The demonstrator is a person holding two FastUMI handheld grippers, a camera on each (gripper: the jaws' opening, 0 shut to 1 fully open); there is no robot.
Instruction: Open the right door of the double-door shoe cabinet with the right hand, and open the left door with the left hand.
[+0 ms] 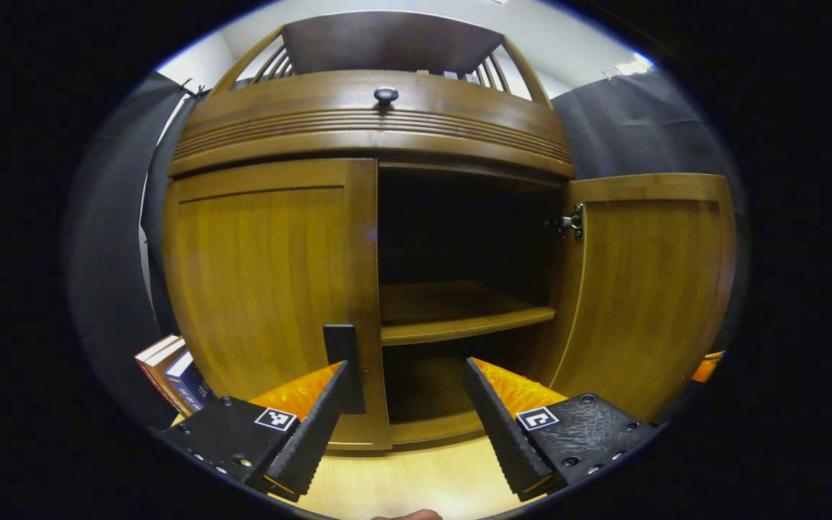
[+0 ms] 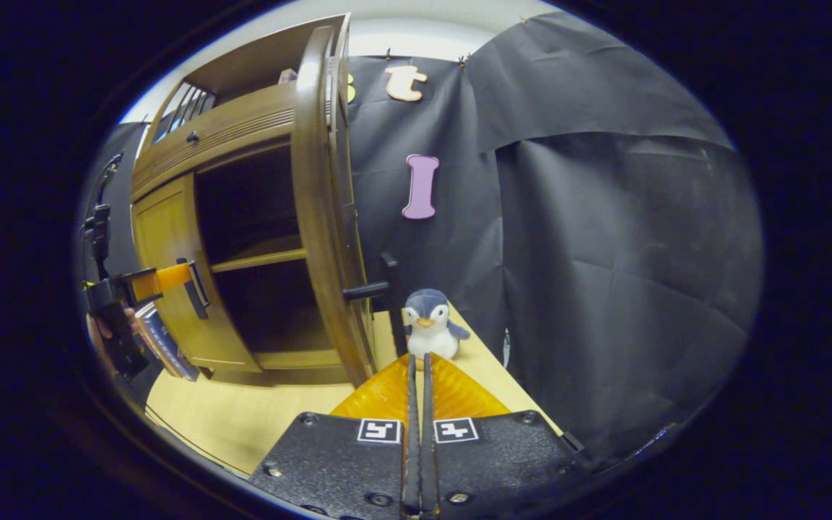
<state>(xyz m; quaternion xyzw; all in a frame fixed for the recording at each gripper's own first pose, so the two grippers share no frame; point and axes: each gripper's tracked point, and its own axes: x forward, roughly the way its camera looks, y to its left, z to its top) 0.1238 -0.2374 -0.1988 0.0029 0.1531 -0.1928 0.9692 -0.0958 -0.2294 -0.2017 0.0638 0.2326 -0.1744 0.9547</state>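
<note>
The cabinet (image 1: 380, 123) stands on the table (image 1: 416, 477) with its right door (image 1: 647, 289) swung open, showing a shelf (image 1: 459, 314), and its left door (image 1: 271, 289) shut. The left gripper (image 1: 407, 375) is spread wide at the left door's handle (image 1: 341, 365), which sits just beside one finger. The right gripper (image 2: 419, 365) is closed on nothing, near the right door's handle (image 2: 380, 289) and a toy penguin (image 2: 430, 328).
</note>
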